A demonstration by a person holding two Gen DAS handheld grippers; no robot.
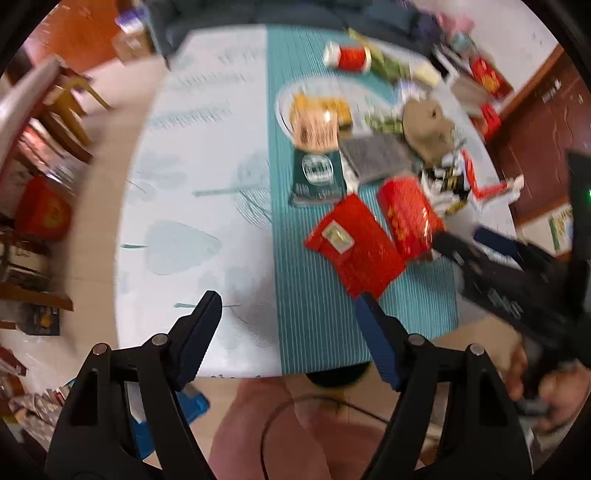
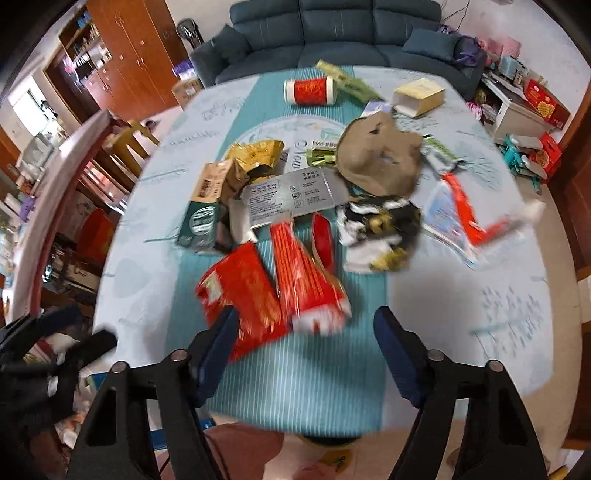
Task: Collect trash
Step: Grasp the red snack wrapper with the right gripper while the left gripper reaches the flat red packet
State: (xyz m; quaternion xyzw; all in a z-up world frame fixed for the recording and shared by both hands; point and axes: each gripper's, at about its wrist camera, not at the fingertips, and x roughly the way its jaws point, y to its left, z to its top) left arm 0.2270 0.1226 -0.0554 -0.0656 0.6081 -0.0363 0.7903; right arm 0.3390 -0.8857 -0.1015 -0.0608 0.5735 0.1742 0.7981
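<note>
Red crinkly foil wrappers [image 2: 236, 295], misc. trash

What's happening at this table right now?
A person holds a gripper in each hand over a round table littered with packaging. Both the left gripper and the right gripper are open and empty, above the near edge. Nearest them lie a flat red packet and a red carton; further back sit a red can and a crumpled brown bag. Nothing is picked up yet.

Your trash pile [image 2: 314, 206] lies mid-table [image 2: 461, 350], on the striped runner [image 2: 303, 369]. The canister [image 2: 310, 91] lies behind the pile. The sofa [image 2: 332, 33] stands beyond the table.
</note>
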